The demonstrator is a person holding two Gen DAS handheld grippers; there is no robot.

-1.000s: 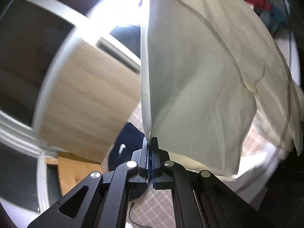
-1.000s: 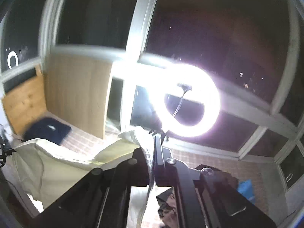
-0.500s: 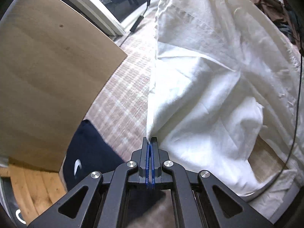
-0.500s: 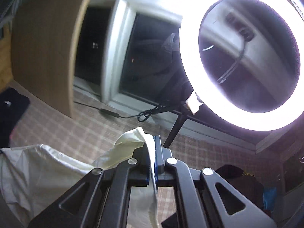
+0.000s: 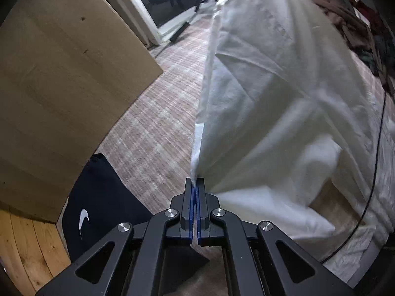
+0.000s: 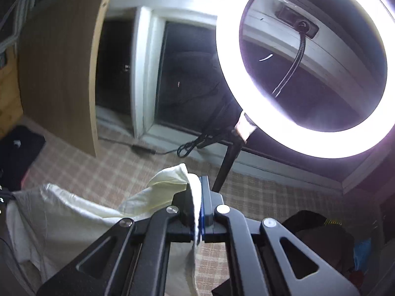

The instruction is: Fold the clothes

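In the left wrist view, the left gripper (image 5: 196,185) is pressed tight on a corner of the white cloth (image 5: 284,103). Its two fingers (image 5: 188,197) have almost no gap, and the cloth edge comes out from between the blue pads. The cloth rises up and away to the right like a big sail, full of wrinkles. Its low part lies on a white sheet (image 5: 350,251) at the near right. A thin black cable (image 5: 376,153) runs down over that side. On the left stands a tall wood board (image 5: 61,81). A dark garment (image 5: 98,202) with a white mark lies near the board's foot, on the checked floor (image 5: 153,123). Far right there is a heap of dark clothes (image 5: 350,24).

In the right wrist view, the right gripper (image 6: 196,192) is also clamped on the white cloth (image 6: 81,214). A fold of cloth sticks up over the finger tips and a strip hangs down between the fingers (image 6: 208,197). The rest of the cloth spreads to the near left. A bright ring light (image 6: 308,133) glows at the upper right on a black stand (image 6: 226,162). Behind it is a dark window (image 6: 192,79) with a white frame. The wood board (image 6: 56,74) stands on the left, and the dark garment (image 6: 17,153) lies at the far left. More dark clothes (image 6: 321,236) lie at the near right.
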